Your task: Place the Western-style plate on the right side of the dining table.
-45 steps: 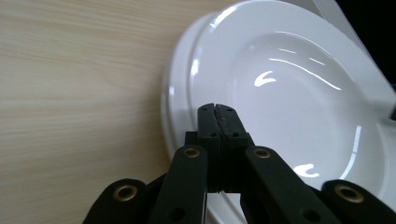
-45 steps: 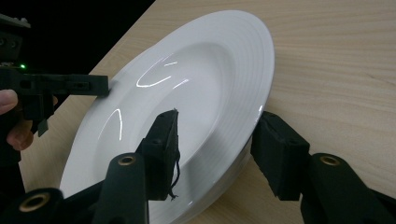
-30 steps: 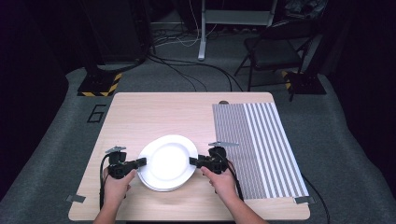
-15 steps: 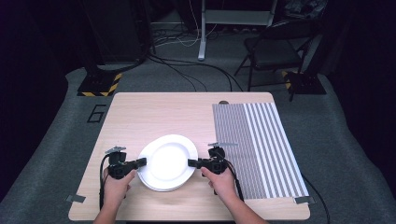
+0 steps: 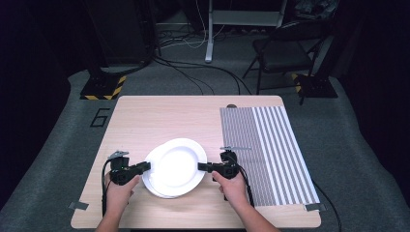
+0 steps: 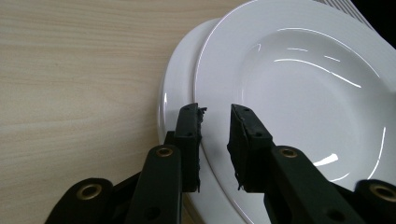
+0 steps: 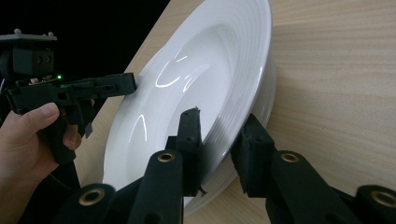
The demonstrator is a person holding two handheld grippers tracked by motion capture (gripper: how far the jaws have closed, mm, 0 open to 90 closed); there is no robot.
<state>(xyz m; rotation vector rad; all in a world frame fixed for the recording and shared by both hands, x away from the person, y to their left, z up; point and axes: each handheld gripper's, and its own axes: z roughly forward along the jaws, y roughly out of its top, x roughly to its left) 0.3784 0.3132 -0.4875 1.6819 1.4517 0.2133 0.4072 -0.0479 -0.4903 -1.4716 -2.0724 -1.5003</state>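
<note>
Dark floor and cables surround the pale wooden counter [image 5: 159, 116], whose right side carries a striped mat [image 5: 270, 145]. Near the counter's front edge two white plates are stacked: the top plate [image 5: 178, 163] sits offset on the lower plate [image 6: 180, 79], both empty. The left hand-held gripper [image 6: 215, 135] straddles the top plate's rim, not clenched. The right hand-held gripper [image 7: 223, 140] straddles the opposite rim; whether it is gripping, I cannot tell.

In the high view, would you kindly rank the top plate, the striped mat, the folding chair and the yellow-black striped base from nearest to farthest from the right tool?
1. Top plate: its rim sits between the right tool's jaws, to its left.
2. Striped mat: just right of the tool, on the table.
3. Folding chair: on the floor beyond the table, far right.
4. Yellow-black striped base: on the floor, far left.
</note>
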